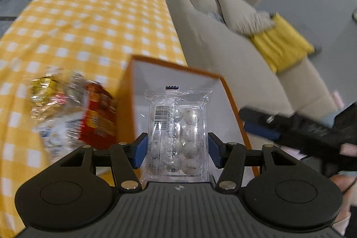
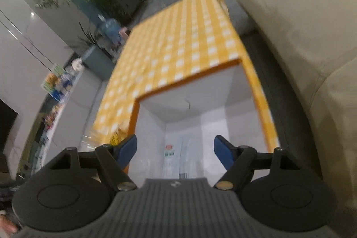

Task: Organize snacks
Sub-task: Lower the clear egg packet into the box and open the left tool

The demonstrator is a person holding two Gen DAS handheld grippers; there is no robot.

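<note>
A clear plastic packet of pale speckled balls (image 1: pixel 177 131) was clamped upright between the blue pads of the left gripper (image 1: pixel 177 150), whose fingers pressed on both of its long sides. The packet hung above the open top of an orange-edged cardboard box with white inner walls (image 1: pixel 232 102), which stood on a bench under a yellow and white checked cloth (image 1: pixel 93 21). Just left of the box, on the cloth, lay a blurred heap of snack packets, one red and the others clear with gold print (image 1: pixel 73 108). The right gripper (image 2: pixel 175 150) was above the same box, its fingers spread wide with nothing between them. On the box floor below it lay a flat white packet with a barcode (image 2: pixel 176 162). A beige sofa (image 1: pixel 241 52) carrying a yellow cushion (image 1: pixel 282 44) stood beside the bench.
</note>
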